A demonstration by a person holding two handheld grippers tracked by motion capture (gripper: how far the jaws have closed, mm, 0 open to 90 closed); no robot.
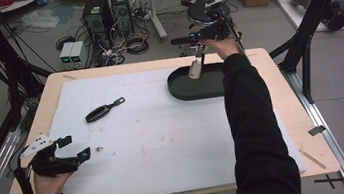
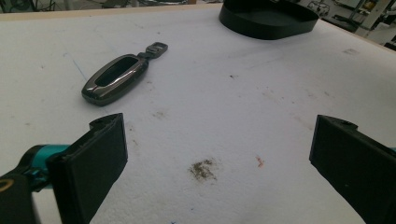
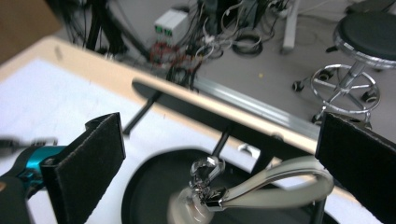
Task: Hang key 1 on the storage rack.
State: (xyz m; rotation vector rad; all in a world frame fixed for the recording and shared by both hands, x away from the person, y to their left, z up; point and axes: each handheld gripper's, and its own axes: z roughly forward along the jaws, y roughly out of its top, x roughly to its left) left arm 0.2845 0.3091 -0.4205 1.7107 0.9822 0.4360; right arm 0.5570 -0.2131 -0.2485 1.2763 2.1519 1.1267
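From above, the right tongs (image 1: pixel 197 48) dangle a pale keychain (image 1: pixel 196 68) over the black tray (image 1: pixel 184 89) near the tabletop's far edge, left tongs (image 2: pixel 219 154) spread idle, right view's jaws look wide, so lower before releasing.
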